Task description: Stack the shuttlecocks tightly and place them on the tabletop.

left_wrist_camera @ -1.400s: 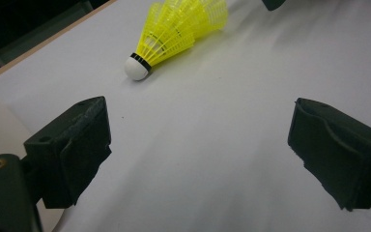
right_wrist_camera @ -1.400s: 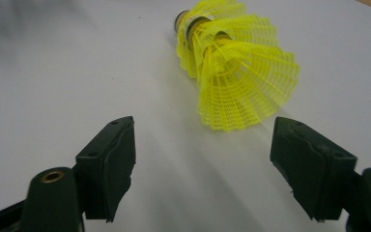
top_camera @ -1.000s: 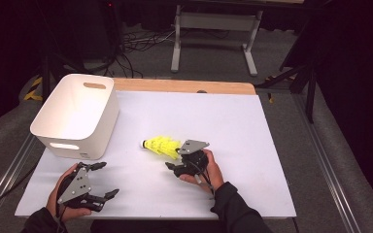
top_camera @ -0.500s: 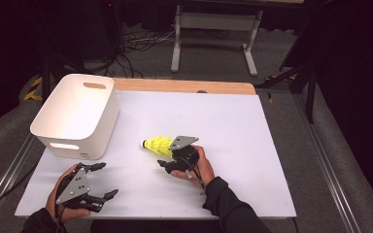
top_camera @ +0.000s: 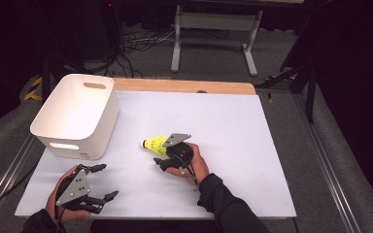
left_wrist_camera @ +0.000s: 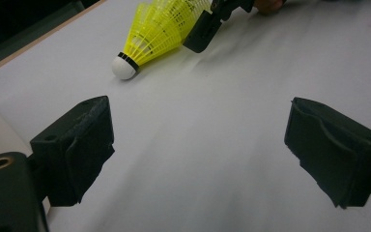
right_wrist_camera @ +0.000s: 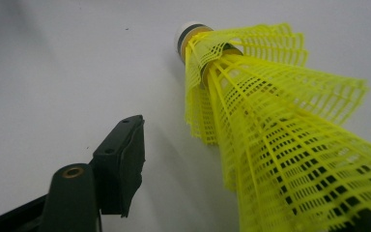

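Shuttlecock (top_camera: 154,144) lies mid-table on the white sheet (top_camera: 252,145), right gripper (top_camera: 167,158) at its skirt, jaws just widening; left gripper (top_camera: 102,183) rests spread near the bin (top_camera: 75,116). Left gripper view: empty jaws. Right gripper view: skirt (yellow mesh) (right_wrist_camera: 290,145) between them, unpinched

both forearms lie low, the left gripper (top_camera: 97,183) jaws spread wide, the right gripper (top_camera: 161,156) jaws just opening.
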Motion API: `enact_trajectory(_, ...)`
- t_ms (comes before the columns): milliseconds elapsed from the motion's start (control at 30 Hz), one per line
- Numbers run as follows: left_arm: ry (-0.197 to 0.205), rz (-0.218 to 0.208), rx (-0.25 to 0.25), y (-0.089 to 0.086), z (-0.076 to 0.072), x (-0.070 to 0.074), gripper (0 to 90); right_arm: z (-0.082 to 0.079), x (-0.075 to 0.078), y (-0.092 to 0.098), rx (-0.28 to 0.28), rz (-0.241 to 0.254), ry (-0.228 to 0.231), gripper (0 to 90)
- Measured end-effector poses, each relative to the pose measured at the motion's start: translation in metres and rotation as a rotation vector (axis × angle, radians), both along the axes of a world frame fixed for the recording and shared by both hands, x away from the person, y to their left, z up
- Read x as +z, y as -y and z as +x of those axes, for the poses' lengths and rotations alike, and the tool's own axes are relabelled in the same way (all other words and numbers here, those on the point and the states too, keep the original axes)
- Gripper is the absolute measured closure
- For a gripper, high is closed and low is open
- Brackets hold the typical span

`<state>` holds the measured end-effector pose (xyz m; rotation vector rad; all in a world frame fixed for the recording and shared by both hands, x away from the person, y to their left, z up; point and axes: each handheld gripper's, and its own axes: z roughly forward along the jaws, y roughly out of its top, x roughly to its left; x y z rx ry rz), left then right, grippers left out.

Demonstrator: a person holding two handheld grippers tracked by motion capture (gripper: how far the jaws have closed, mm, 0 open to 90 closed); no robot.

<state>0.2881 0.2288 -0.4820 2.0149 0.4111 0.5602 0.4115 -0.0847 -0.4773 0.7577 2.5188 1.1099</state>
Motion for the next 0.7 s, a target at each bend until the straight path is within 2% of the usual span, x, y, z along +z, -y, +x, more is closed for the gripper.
enact_trajectory(233,-0.002,-0.003,-0.003,-0.0009,-0.0010,-0.0006,11.0,0.0038,0.0040,-0.0008,-0.012,0.008,0.000,36.3)
enact_trajectory(367,-0.006,-0.008,-0.005,-0.0016,0.0001,-0.0007,11.0,0.0054,0.0066,-0.0035,-0.011,0.002,0.011,45.3)
enact_trajectory(400,-0.006,-0.008,-0.005,-0.0016,0.0001,-0.0007,11.0,0.0054,0.0066,-0.0035,-0.011,0.002,0.011,45.3)
enact_trajectory(433,-0.005,0.002,-0.006,-0.0014,0.0003,-0.0010,11.0,0.0052,0.0069,-0.0046,-0.008,-0.009,0.017,47.5)
enact_trajectory(467,-0.004,0.011,-0.010,-0.0017,0.0005,-0.0013,11.0,0.0052,0.0072,-0.0072,-0.004,-0.049,0.039,52.8)
enact_trajectory(533,-0.003,0.011,-0.011,-0.0020,0.0005,-0.0013,11.1,0.0062,0.0070,-0.0077,-0.016,-0.048,0.041,61.9)
enact_trajectory(700,-0.004,0.004,-0.008,-0.0033,0.0010,-0.0019,11.2,0.0081,0.0051,-0.0091,-0.025,-0.052,0.053,75.0)
